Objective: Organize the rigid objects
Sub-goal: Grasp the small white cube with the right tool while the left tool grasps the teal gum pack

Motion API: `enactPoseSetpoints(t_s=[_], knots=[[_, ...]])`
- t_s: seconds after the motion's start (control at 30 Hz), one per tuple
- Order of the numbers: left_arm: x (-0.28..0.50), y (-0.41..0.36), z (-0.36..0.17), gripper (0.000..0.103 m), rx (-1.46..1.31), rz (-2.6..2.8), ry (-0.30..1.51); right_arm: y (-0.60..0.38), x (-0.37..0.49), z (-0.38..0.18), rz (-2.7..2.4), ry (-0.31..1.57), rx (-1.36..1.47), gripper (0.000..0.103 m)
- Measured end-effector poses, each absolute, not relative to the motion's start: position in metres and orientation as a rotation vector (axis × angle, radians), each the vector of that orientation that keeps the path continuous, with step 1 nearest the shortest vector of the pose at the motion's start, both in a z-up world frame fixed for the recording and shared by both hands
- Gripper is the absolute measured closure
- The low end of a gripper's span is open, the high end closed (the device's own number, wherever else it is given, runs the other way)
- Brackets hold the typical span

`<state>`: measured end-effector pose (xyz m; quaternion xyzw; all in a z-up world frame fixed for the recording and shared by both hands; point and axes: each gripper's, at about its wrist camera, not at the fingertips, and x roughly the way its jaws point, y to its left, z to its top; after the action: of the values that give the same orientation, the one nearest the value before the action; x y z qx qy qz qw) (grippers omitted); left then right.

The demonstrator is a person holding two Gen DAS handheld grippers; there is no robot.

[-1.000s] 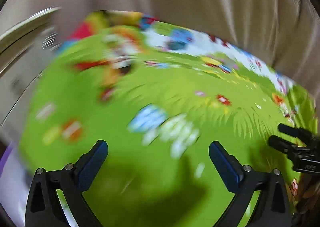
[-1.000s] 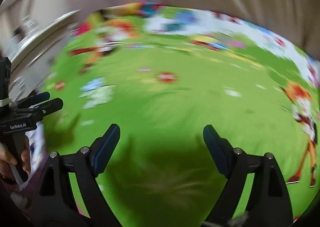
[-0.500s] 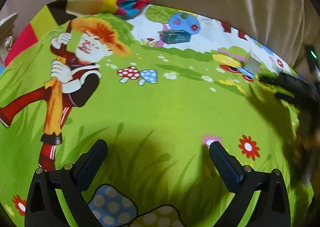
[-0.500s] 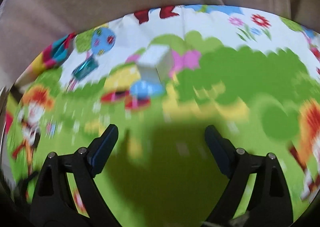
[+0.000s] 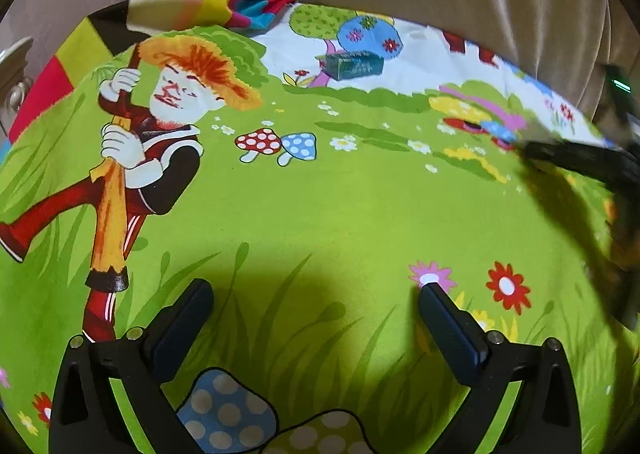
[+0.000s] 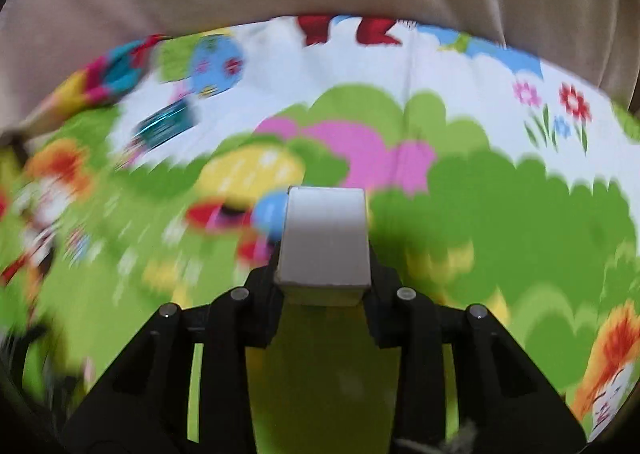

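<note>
**White box caught in the right fingers**

The right gripper [image 6: 324,254] is closing its fingers on a small white box [image 6: 323,238], just above the cartoon play mat [image 5: 360,206]. The left gripper [image 5: 316,318] is hovering with fingers wide apart, holding nothing. A teal box [image 5: 352,65] is lying far back on the mat.

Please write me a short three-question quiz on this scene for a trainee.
1. True or false: the left gripper holds a box.
2. What sits between the right gripper's fingers? A) white box B) teal box C) nothing
3. What does the teal box rest on?

Key: 1 false, it is open and empty; 2 A, with the jaws closing on it; 3 the cartoon-print cloth, at its far side.
</note>
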<state>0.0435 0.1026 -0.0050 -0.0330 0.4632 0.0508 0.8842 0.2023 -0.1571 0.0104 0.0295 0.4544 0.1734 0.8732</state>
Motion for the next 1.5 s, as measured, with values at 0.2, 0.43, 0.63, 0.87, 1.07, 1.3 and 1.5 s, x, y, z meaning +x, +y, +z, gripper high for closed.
enactPoseSetpoints(t_s=[0.2,0.43,0.63,0.87,1.07,1.3,1.5], knots=[[0.051,0.102,-0.005,0.000,-0.060,0.093,0.973,-0.198,0.150,0.011,0.381,0.926,0.006,0.064],[0.170,0.094,-0.006,0.000,0.123,-0.112,0.979,-0.178,0.149,0.008,0.331,0.911,-0.111,0.064],[0.284,0.091,-0.007,0.000,0.305,-0.213,0.961,-0.182,0.150,0.010,0.335,0.915,-0.094,0.064],[0.301,0.092,-0.007,0.070,0.074,-0.245,0.936,-0.182,0.150,0.009,0.337,0.918,-0.081,0.064],[0.150,0.043,0.001,0.070,0.025,-0.340,0.939,-0.183,0.150,0.009,0.339,0.918,-0.071,0.064],[-0.001,0.029,0.000,0.069,0.013,-0.166,0.907,-0.183,0.149,0.009,0.339,0.917,-0.074,0.064],[0.007,0.052,0.002,0.055,-0.085,-0.125,0.895,-0.182,0.149,0.009,0.337,0.917,-0.077,0.064]])
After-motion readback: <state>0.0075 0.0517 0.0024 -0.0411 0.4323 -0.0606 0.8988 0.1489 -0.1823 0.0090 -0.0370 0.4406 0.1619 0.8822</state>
